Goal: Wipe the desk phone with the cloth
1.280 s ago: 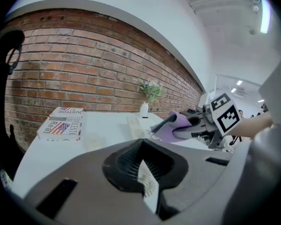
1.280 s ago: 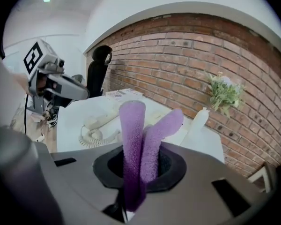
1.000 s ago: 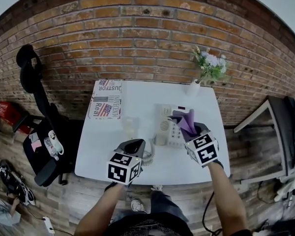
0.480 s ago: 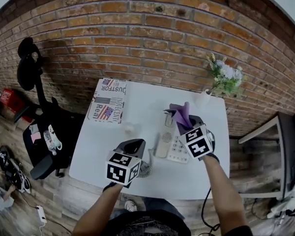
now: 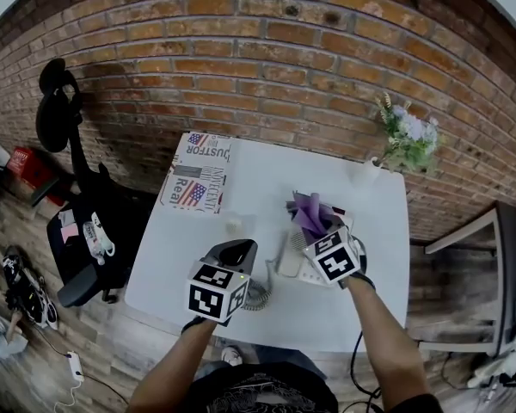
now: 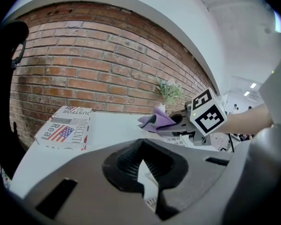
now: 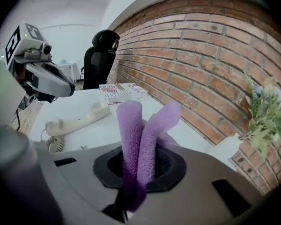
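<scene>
A red brick wall [image 5: 267, 67] is seen behind the white rectangular table [image 5: 198, 256]. A black office chair [image 5: 86, 222] is placed left of the table, on a grey-brown wood-plank floor [image 5: 34, 351]. A dark-framed side table [image 5: 490, 256] is set to the table's right.

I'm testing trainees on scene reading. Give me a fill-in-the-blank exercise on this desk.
1. The right gripper is shut on a ___ cloth.
2. The handset lies off the desk phone, joined to it by a coiled ___.
3. In the head view, the vase of flowers stands at the far ___ corner of the table.
4. The left gripper holds ___.

Missing words: purple; cord; right; nothing.
</scene>
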Tool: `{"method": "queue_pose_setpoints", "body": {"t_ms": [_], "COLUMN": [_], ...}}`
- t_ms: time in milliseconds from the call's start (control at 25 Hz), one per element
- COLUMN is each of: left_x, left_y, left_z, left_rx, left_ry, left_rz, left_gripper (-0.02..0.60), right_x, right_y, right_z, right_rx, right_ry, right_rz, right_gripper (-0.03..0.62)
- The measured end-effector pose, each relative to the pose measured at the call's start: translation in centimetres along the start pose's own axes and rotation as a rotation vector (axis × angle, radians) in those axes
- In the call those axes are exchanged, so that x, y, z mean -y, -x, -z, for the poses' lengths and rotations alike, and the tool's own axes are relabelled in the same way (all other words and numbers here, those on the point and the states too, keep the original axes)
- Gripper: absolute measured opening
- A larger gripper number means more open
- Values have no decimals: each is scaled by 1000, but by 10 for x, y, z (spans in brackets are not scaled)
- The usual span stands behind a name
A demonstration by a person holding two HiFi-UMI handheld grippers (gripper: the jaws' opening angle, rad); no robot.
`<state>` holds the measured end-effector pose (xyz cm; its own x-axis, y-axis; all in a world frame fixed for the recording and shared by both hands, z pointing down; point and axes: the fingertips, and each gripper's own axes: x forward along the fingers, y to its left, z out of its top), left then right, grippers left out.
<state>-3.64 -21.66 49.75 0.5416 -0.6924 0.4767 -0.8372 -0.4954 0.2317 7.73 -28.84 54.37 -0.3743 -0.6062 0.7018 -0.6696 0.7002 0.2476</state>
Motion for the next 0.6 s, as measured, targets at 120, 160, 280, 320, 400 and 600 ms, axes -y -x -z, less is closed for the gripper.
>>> {"method": "queue_pose_setpoints", "body": {"t_ms": [120,160,280,320,400,600], "left_x": [2,3,6,6,9,15], "left_y": [2,3,7,8,12,21], "left_z": [2,3,6,6,8,14], "left_rx": [0,-1,1,2,2,2], "left_ry": [-1,-1,-1,-1,-1,-6], "left_rz": [4,5,12,14,18,32], "left_gripper": [5,5,5,5,5,5], "right_x": [-10,-13,-23,-28,-38,-58], "right_y": [1,3,8,10,13,22], "right_z": [5,6,11,12,16,27], "right_rx": [-4,-4,-5,-6,-9,-23], "right_ry": [-12,-15,-31,-35,-37,-48], "right_rz": [-8,-10,-18,-24,-38,-51], "right_gripper": [48,48,48,48,48,48]}}
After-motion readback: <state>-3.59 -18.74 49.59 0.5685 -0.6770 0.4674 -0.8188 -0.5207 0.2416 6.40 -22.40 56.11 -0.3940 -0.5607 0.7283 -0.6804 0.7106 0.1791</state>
